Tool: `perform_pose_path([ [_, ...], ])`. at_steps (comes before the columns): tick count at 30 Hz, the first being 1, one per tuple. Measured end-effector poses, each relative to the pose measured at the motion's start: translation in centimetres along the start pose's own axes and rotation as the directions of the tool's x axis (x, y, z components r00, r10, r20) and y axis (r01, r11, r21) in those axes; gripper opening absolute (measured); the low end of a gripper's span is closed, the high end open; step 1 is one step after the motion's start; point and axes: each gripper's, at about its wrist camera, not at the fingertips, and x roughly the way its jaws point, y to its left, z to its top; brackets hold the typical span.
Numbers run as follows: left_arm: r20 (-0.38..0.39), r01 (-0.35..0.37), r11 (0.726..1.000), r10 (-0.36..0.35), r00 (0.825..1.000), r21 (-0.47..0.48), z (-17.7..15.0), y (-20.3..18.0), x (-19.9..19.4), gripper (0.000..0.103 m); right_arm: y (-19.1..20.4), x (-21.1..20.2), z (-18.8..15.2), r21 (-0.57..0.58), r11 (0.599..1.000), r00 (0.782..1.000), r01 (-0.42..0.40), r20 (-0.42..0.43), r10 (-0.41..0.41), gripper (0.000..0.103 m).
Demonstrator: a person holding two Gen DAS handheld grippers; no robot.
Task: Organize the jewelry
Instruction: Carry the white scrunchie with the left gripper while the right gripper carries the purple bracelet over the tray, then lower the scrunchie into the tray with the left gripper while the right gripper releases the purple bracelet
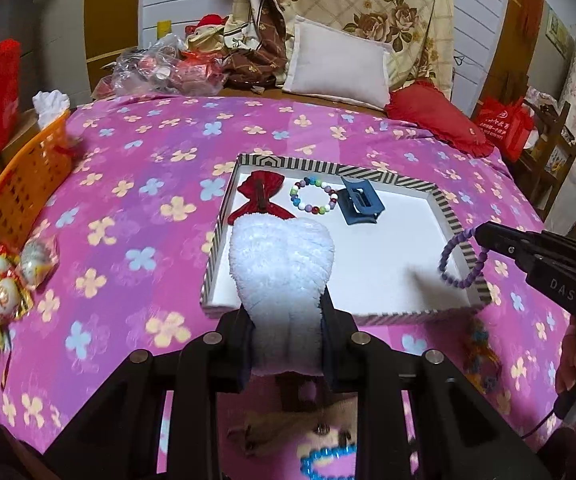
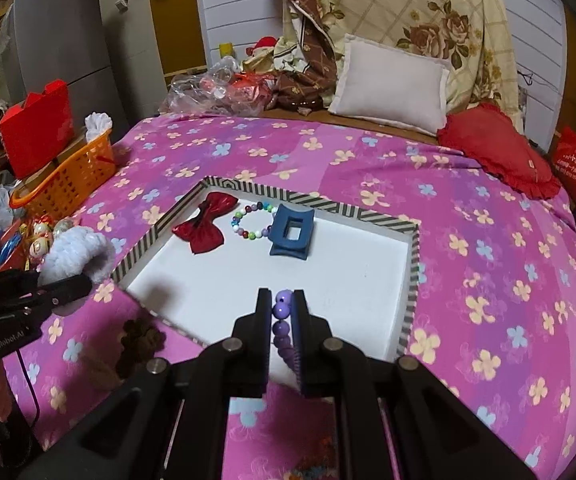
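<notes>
A striped-rim white tray [image 1: 383, 248] [image 2: 367, 264] lies on the pink flowered bedspread. In it are a red bow clip [image 1: 262, 198] [image 2: 204, 226], a multicoloured bead bracelet [image 1: 313, 200] [image 2: 252, 222] and a blue claw clip [image 1: 359, 204] [image 2: 291, 236]. My left gripper [image 1: 286, 312] [image 2: 82, 280] is shut on a fluffy white scrunchie [image 1: 282, 276] [image 2: 76, 254] at the tray's near left edge. My right gripper [image 2: 282, 300] [image 1: 481, 234] is shut on a purple bead bracelet [image 2: 282, 312] [image 1: 461, 260] above the tray's near right part.
An orange basket [image 1: 20, 188] [image 2: 68, 178] stands at the left bed edge, with wrapped trinkets [image 1: 8, 276] beside it. A blue bead bracelet [image 1: 327, 460], a brown item [image 2: 140, 340] and a coloured beaded piece [image 1: 481, 356] lie on the bedspread near me. Pillows [image 1: 339, 64] lie at the back.
</notes>
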Motion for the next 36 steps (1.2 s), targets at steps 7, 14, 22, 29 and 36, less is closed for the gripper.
perform_pose_path([
  [7,-0.025,-0.025,1.0,0.025,0.999,0.005,1.0,0.3,3.2,0.013,1.0,3.1,1.1,0.048,0.996,0.997,-0.07,-0.015,0.071,0.009],
  [14,-0.064,-0.045,0.999,0.044,0.997,-0.014,1.2,1.3,5.9,0.013,3.4,5.3,1.8,0.019,0.992,0.992,-0.121,-0.032,0.121,0.009],
  [22,-0.096,-0.067,0.998,0.065,0.993,-0.013,0.8,2.0,8.4,0.013,0.4,11.4,0.5,0.111,0.989,0.979,-0.095,-0.168,0.113,0.009],
  [29,-0.121,-0.073,0.997,0.072,0.99,-0.007,0.9,2.2,10.1,0.013,-0.7,13.8,-0.6,0.126,0.989,0.971,-0.073,-0.219,0.099,0.009],
  [36,-0.129,-0.077,0.997,0.077,0.989,0.003,0.8,2.5,11.1,0.013,1.5,14.8,-0.5,0.078,0.993,0.967,-0.088,-0.231,0.104,0.009],
])
